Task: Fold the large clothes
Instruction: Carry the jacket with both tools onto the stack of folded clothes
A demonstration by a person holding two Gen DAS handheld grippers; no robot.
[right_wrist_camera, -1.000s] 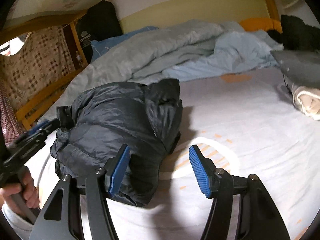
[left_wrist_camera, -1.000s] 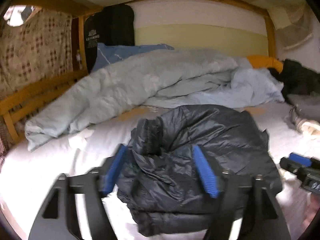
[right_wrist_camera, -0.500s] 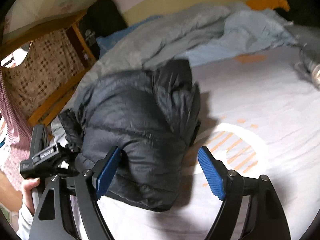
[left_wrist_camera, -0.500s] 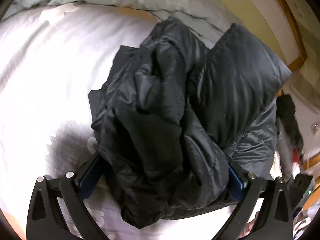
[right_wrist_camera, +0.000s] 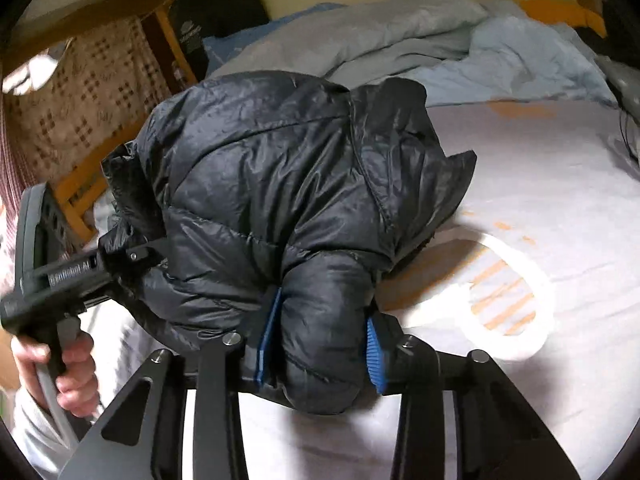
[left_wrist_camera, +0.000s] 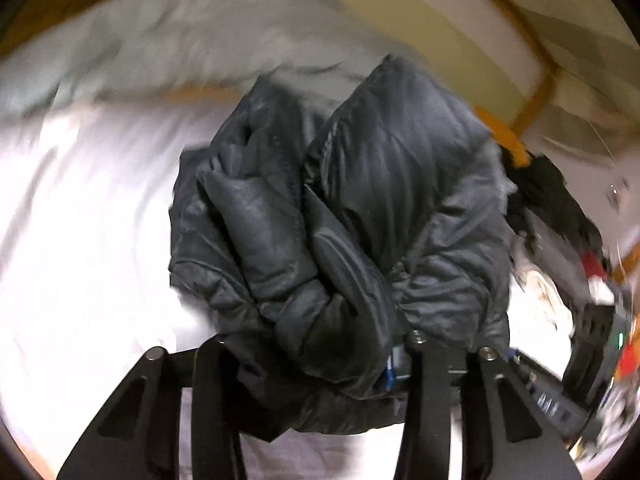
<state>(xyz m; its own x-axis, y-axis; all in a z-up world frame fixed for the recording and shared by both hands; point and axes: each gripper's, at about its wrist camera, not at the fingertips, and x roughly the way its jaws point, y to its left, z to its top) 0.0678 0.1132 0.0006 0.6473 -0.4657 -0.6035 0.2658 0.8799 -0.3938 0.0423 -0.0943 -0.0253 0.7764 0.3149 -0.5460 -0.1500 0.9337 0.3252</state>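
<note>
1. The right claw (right_wrist_camera: 320, 346) is closing, its blue pads (right_wrist_camera: 269, 332) already pinching a puffy roll of the black quilted jacket (right_wrist_camera: 280, 184) at 6 o'clock in the right view
2. The left claw (left_wrist_camera: 308, 364) is closing too, with a thick wad of the jacket (left_wrist_camera: 340, 216) bunched between its arms
3. The jacket is shiny, creased and folded into a rounded bundle, lying on the white bed sheet (right_wrist_camera: 540, 208)
4. At 12 o'clock beyond it lies a rumpled pale blue duvet (right_wrist_camera: 420, 40)
5. A hand (right_wrist_camera: 68, 372) at 8 o'clock grips the left claw's handle
</note>
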